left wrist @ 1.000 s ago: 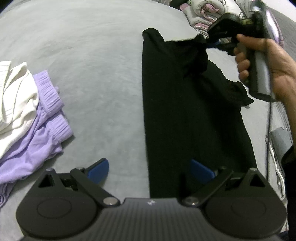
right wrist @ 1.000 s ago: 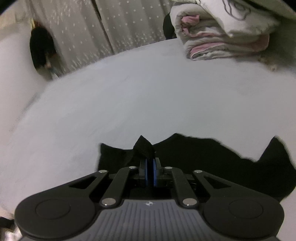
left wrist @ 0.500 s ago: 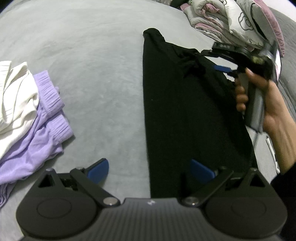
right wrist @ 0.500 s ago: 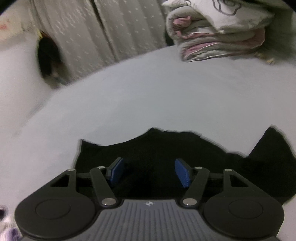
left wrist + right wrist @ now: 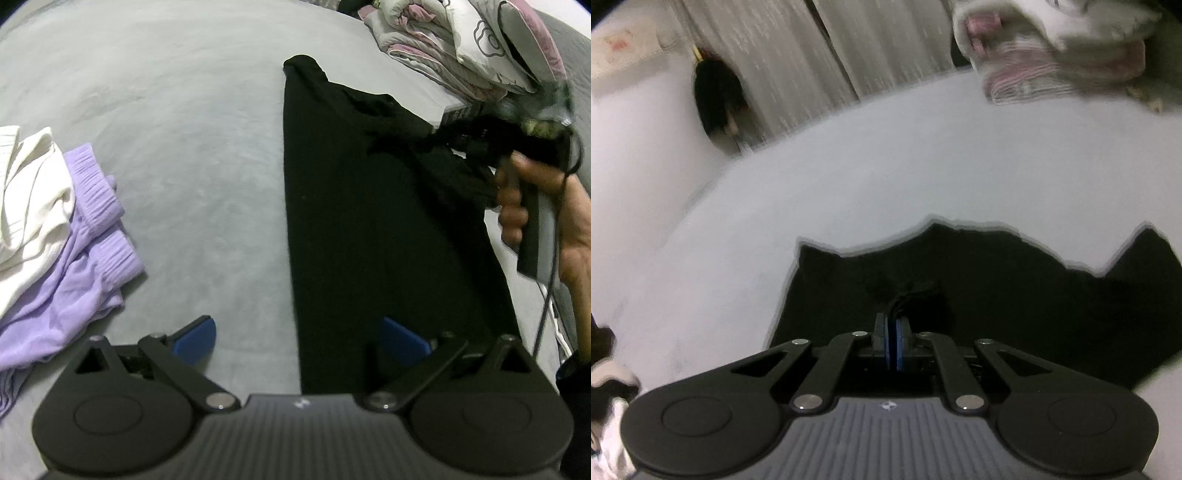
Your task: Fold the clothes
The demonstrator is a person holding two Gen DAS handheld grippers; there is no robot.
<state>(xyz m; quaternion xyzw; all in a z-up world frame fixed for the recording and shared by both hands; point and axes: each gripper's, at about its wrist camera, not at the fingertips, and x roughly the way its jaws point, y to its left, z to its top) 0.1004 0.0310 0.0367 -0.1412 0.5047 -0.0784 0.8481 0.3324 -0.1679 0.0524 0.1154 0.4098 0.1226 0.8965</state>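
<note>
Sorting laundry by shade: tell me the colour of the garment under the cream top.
Lilac purple, clearest in the left wrist view.

A home bedroom: grey bed, folded quilts (stacked), curtains.

Three garments: black, lilac, perhaps white.

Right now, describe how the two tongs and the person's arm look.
Both tongs, left tongs and right tongs, have matte black ribbed bodies, round hubs, silver rivets and blue pads. A dark sleeve and a thin black cable show on the right.
</note>
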